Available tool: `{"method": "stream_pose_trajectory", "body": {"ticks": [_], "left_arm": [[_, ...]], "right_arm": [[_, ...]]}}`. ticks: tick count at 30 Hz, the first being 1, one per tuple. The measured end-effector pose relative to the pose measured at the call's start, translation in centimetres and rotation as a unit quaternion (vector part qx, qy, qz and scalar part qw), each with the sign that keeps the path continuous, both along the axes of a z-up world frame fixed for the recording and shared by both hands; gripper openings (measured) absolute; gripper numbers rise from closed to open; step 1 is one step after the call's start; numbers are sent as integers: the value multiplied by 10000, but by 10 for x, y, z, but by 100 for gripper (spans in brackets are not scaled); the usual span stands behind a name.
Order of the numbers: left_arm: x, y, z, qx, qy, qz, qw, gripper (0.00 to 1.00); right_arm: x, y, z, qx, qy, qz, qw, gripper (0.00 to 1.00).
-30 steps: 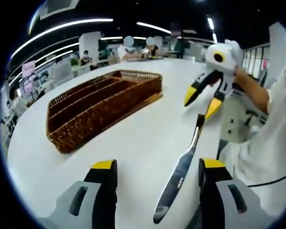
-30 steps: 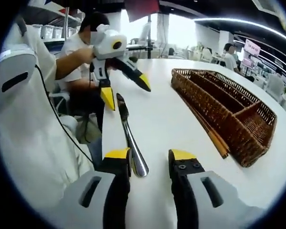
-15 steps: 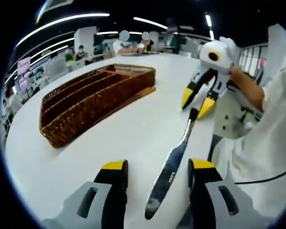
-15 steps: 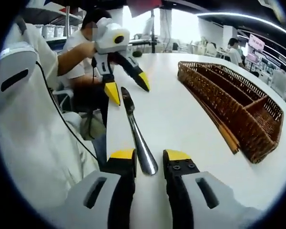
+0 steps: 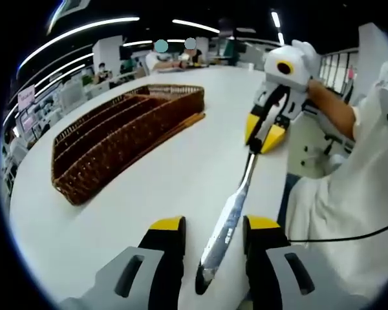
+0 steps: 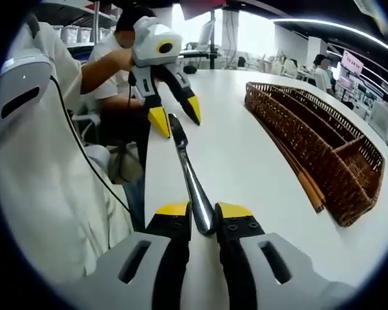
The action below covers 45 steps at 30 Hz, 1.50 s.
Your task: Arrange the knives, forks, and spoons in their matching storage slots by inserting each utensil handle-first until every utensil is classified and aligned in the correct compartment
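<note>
A table knife [image 5: 236, 194] lies on the white table [image 5: 149, 194] near its edge. My left gripper [image 5: 213, 226] is open, with a jaw on each side of the blade end and a small gap on both sides. The right gripper [image 5: 258, 132] grips the far handle end. In the right gripper view, my right gripper [image 6: 204, 212] is shut on the rounded handle of the knife [image 6: 187, 171]. The left gripper [image 6: 176, 117] straddles the far tip there. A brown wicker tray [image 5: 116, 135] [image 6: 310, 135] with long slots lies beside the knife. I see nothing in its slots.
The table edge [image 6: 145, 174] runs right beside the knife. The person's white sleeve [image 5: 349, 213] [image 6: 45, 168] fills the space past it. Other people sit at the far end of the table [image 5: 174, 61].
Both grippers' jaws have narrowed. The right jaws closed from a wide gap onto the knife handle. The left jaws drew in around the blade.
</note>
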<state>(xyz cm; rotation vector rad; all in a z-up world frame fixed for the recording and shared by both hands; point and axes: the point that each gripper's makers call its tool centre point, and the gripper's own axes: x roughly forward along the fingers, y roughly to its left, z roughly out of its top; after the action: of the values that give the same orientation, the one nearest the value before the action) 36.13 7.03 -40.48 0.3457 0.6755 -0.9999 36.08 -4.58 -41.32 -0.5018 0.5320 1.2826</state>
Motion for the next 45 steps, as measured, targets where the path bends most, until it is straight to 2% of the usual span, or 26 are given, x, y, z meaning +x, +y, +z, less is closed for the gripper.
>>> {"method": "stream_pose_trajectory", "body": {"ticks": [4, 5, 7, 10, 12, 13, 18, 19, 22, 23, 24, 25, 26, 28, 30, 32, 34, 39, 42, 45], "left_arm": [[1, 0, -1, 143, -35, -115, 9998, 27], [2, 1, -1, 187, -11, -141, 9997, 26], [3, 0, -1, 190, 40, -170, 9997, 25], [4, -1, -1, 270, 64, -261, 9993, 16], [4, -1, -2, 312, 55, -328, 9990, 14], [4, -1, -2, 326, 53, -337, 9989, 13], [4, -3, -3, 350, -75, -455, 9983, 12], [3, -5, -2, 399, -259, -669, 9966, 12], [3, -4, 0, 526, -548, -809, 9938, 11], [1, -5, -1, 541, -545, -820, 9937, 9], [-7, -3, -4, 603, -396, -963, 9927, 0], [-6, -9, 2, 438, -584, -1045, 9918, 0], [-2, -8, 1, 469, -604, -935, 9927, 0], [-5, 3, -1, 588, -544, -881, 9929, 0], [-1, 4, 0, 577, -577, -840, 9931, 0], [3, 1, -1, 538, -486, -809, 9941, 0], [5, 1, -1, 514, -480, -776, 9945, 0], [5, 0, -1, 487, -477, -746, 9949, 0], [5, 0, -1, 480, -454, -729, 9951, 0], [10, 1, 6, 379, -555, -612, 9959, 4]], "right_arm": [[-1, 3, 1, -52, -250, 137, 9996, 12], [-1, 4, 2, -99, -390, 211, 9990, 11], [-1, 4, 3, -140, -473, 241, 9985, 11], [-2, 3, 5, -148, -596, 314, 9976, 10], [1, 4, 7, -329, -1201, 605, 9904, 8], [0, 3, 7, -383, -1211, 586, 9902, 7], [0, 3, 8, -390, -1090, 545, 9918, 7], [0, 3, 9, -393, -1056, 539, 9922, 7], [1, 3, 9, -412, -945, 545, 9932, 8], [1, 4, 8, -418, -928, 560, 9932, 9], [2, 8, 8, -371, -823, 591, 9942, 10], [2, 8, 7, -378, -747, 556, 9949, 11], [-4, 7, 4, -419, -510, 595, 9960, 11], [4, 16, 6, -365, -497, 655, 9959, 12], [8, 19, 6, -361, -521, 663, 9958, 14], [10, 22, 6, -374, -370, 647, 9965, 14], [12, 26, 7, -377, -378, 668, 9963, 15], [13, 37, 8, -457, -288, 662, 9963, 17], [15, 39, 8, -478, -55, 517, 9975, 17], [13, 38, 7, -445, 244, 332, 9982, 15]]}}
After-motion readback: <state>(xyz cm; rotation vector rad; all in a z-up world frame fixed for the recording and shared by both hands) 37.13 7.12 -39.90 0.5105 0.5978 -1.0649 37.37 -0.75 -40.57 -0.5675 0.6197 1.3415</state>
